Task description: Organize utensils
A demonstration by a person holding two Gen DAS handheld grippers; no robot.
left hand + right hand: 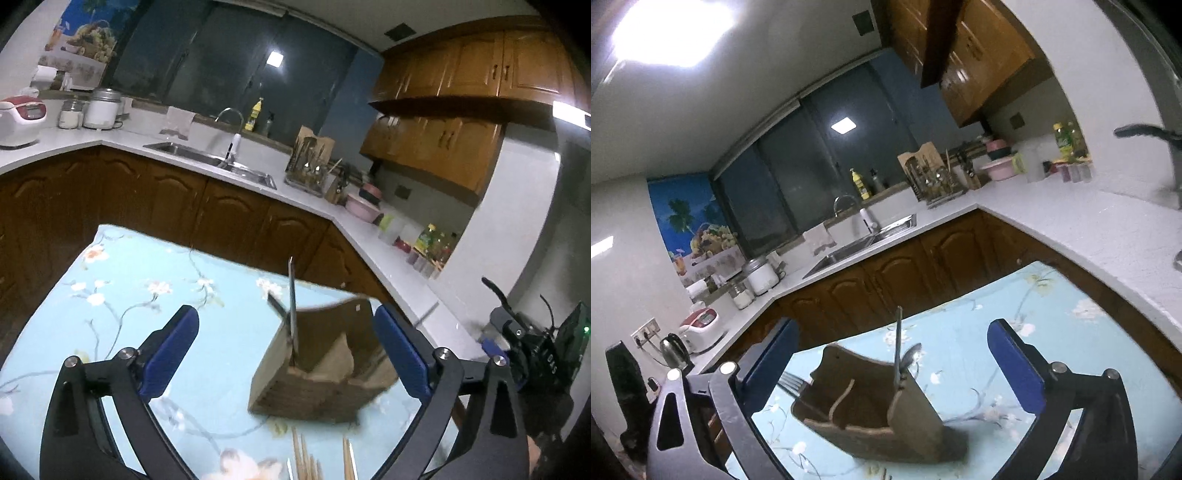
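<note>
Both tongs, left (284,354) and right (892,363), gaping wide, empty, flanking wooden utensil holder (317,373) on desk (147,295); fork (792,382) already slotted; chopsticks (310,461) lying near edge, probably next.

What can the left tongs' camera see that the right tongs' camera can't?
Only the left view shows wooden chopsticks lying on the tablecloth near the camera, and the right tongs' body off to the side. Only the right view shows fork tines poking out beside the holder and a kettle. Both show the brown utensil holder on the flowered blue tablecloth, and open tongs.
</note>
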